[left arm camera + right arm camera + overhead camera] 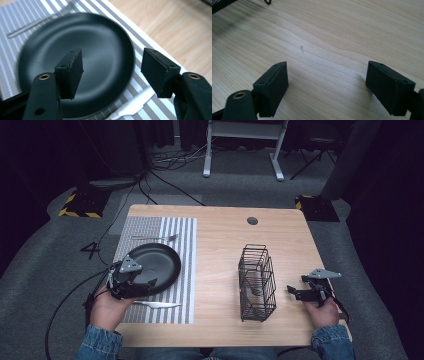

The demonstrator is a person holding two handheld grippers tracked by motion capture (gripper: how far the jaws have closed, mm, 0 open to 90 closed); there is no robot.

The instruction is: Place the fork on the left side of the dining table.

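Left gripper [150, 282] spread wide, empty, over black plate's [160, 257] near rim, on striped placemat [182, 235] at counter's left edge. Approach rim squarely. Right gripper [295, 292] released, idle.

a lab or recording studio, staged as a dining setup. indicators: dark surroundings, grey carpet [45, 265], hazard-striped floor blocks [80, 205], loose cables [170, 160], a white desk frame [245, 145], and a lone wooden table [220, 245] with a striped placemat [185, 250].
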